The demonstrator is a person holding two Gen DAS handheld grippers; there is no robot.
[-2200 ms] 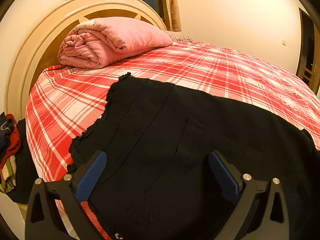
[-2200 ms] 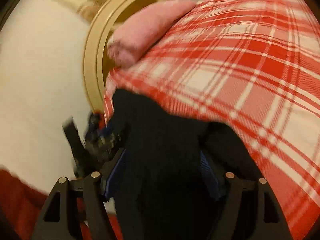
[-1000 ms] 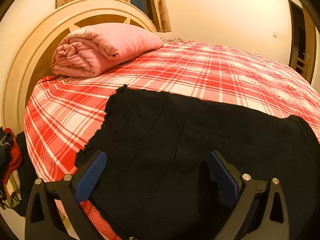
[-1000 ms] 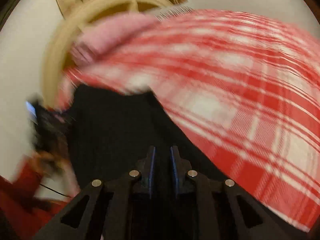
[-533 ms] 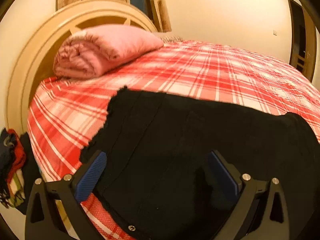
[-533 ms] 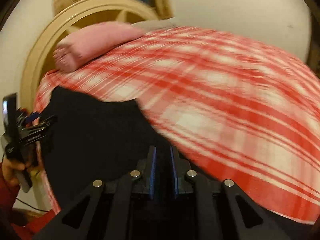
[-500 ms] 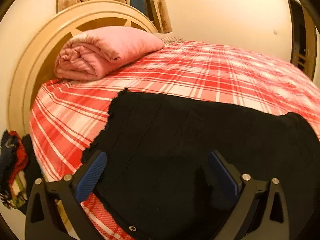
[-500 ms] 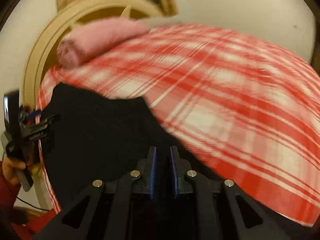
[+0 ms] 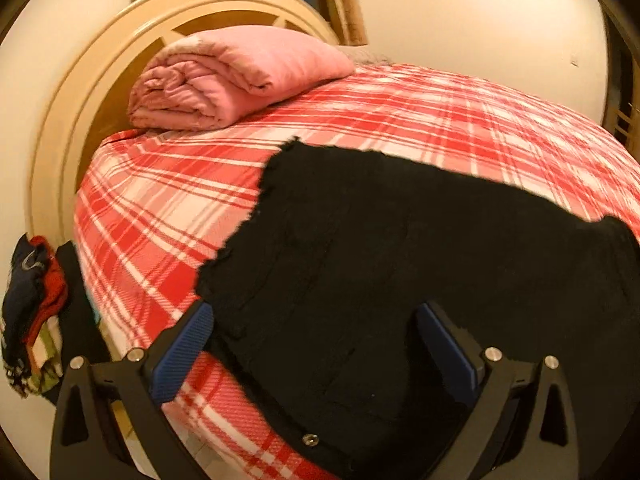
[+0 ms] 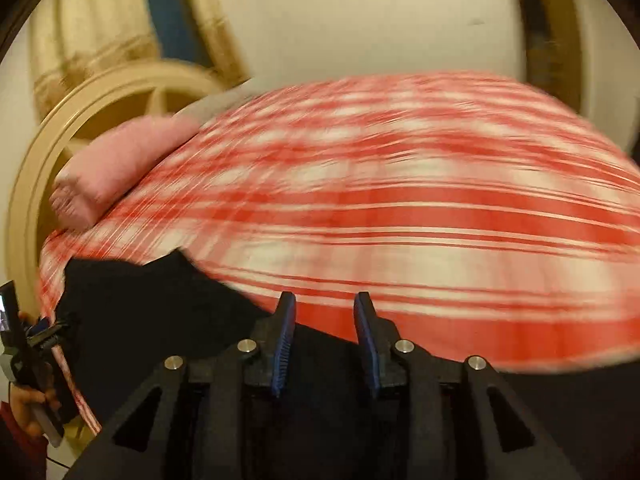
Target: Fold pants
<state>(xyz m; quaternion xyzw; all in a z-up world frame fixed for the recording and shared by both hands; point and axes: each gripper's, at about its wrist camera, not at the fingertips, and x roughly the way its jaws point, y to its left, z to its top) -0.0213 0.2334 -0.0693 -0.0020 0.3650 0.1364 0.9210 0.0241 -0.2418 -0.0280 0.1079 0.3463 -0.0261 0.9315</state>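
Note:
The black pants lie spread flat on the red plaid bed, their frayed edge toward the headboard. My left gripper is open wide, low over the near edge of the pants, holding nothing. In the right wrist view the pants lie at the lower left. My right gripper is partly open with nothing between its blue pads; black cloth lies under it. The left gripper shows at the far left edge of that view.
A folded pink quilt lies by the cream headboard. A pile of clothes hangs off the left of the bed. Plaid sheet stretches beyond the pants. A dark doorway is at right.
My right gripper was shut on the pants and has opened partly, letting the cloth go, while swinging right. My left gripper has stayed open and shifted slightly left.

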